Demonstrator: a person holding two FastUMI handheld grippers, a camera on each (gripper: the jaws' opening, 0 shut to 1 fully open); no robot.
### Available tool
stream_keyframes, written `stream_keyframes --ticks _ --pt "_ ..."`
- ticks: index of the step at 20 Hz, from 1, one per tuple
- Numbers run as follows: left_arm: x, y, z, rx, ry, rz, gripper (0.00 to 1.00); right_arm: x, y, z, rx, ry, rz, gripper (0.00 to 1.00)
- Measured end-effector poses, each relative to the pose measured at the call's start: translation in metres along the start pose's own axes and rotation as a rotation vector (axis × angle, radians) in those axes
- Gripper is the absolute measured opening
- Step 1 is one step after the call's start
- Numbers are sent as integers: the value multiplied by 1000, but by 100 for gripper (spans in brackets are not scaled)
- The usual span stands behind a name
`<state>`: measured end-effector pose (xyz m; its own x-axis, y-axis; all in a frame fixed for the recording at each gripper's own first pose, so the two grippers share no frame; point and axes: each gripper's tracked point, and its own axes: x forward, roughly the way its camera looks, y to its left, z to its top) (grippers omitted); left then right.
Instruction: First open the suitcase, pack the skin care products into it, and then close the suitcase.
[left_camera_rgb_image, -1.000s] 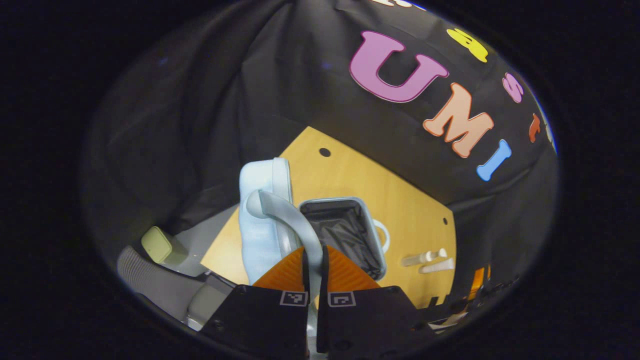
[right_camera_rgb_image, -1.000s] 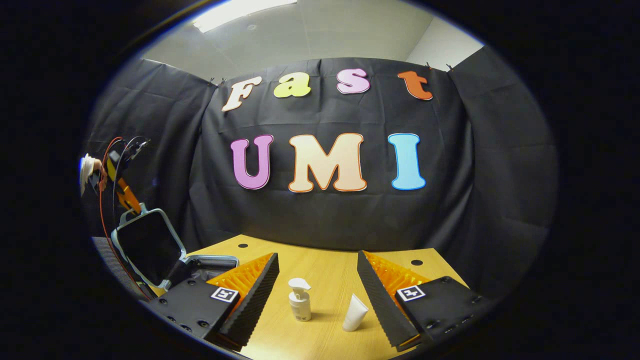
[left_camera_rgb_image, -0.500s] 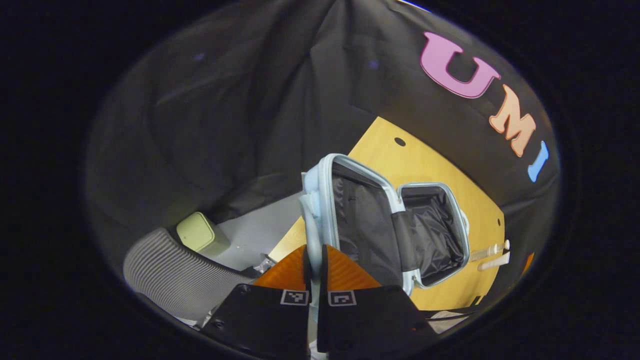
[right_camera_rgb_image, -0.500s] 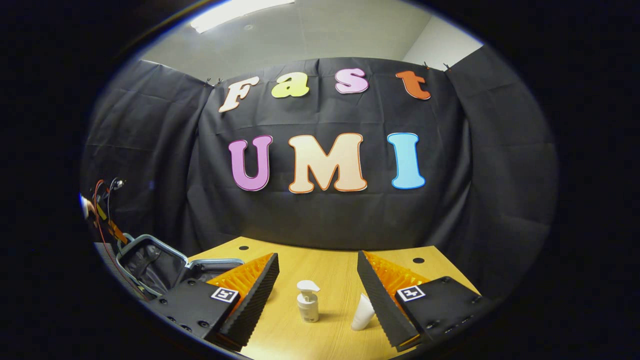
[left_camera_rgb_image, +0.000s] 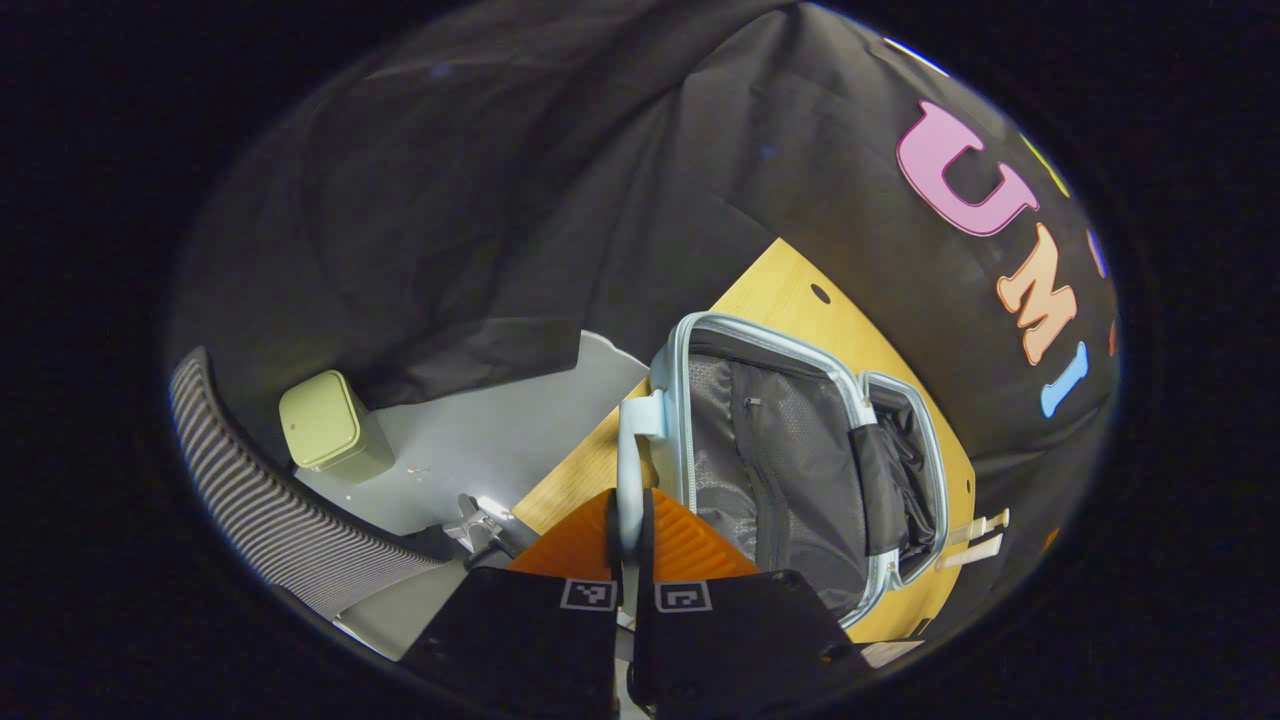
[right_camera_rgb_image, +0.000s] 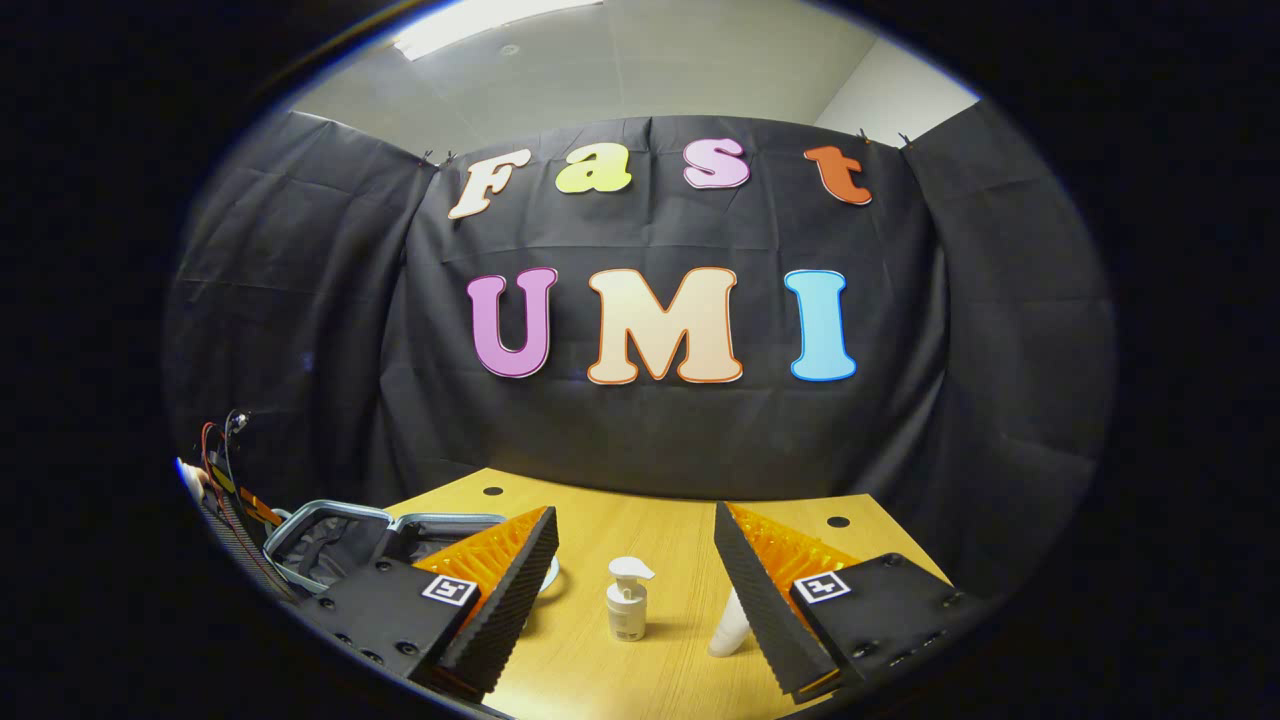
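Left gripper view, read from left to right: a ribbed chair back (left_camera_rgb_image: 250, 490) and a pale green bin (left_camera_rgb_image: 325, 435) on the floor are seen first, then the left tongs (left_camera_rgb_image: 630, 530), pressed together on the suitcase handle (left_camera_rgb_image: 630, 470), then the suitcase (left_camera_rgb_image: 800, 450) lying open on the wooden surface (left_camera_rgb_image: 790, 290), its mesh-lined lid nearest and the black-lined base beyond. Two pale items at the far right rim are taken to be the skin care products, though they are too small there to be told apart.

Right gripper view, again from the left: the open suitcase is seen at the left edge of the surface, then the right tongs (right_camera_rgb_image: 635, 570), spread wide and holding nothing, with the pump bottle (right_camera_rgb_image: 628, 600) standing between the fingers' lines and the white tube (right_camera_rgb_image: 728, 625) just beside the right finger.

The step in hand is judged to be the laying back of the lid. It is best done by the handle being lowered slowly until the lid rests flat, and only then being released, so that the base is not dragged toward the edge.

Against half a second ago, the lid is tipped lower and the lining faces up more fully; the right tongs are hardly shifted.
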<state>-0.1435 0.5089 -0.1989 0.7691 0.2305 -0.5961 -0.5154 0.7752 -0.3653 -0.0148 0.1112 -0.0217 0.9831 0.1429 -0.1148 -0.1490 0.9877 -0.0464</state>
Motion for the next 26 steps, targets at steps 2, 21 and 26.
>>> stream_keyframes --ticks 2,21,26 --pt "7 -5 8 -23 -30 -39 0 1 6 -3 -22 8 9 99" --pt "-93 -293 47 489 -549 -174 95 5 -39 -31 -11 50 -38 99" --pt "-117 -463 -42 587 -575 -505 94 4 -59 -47 -20 67 -47 99"
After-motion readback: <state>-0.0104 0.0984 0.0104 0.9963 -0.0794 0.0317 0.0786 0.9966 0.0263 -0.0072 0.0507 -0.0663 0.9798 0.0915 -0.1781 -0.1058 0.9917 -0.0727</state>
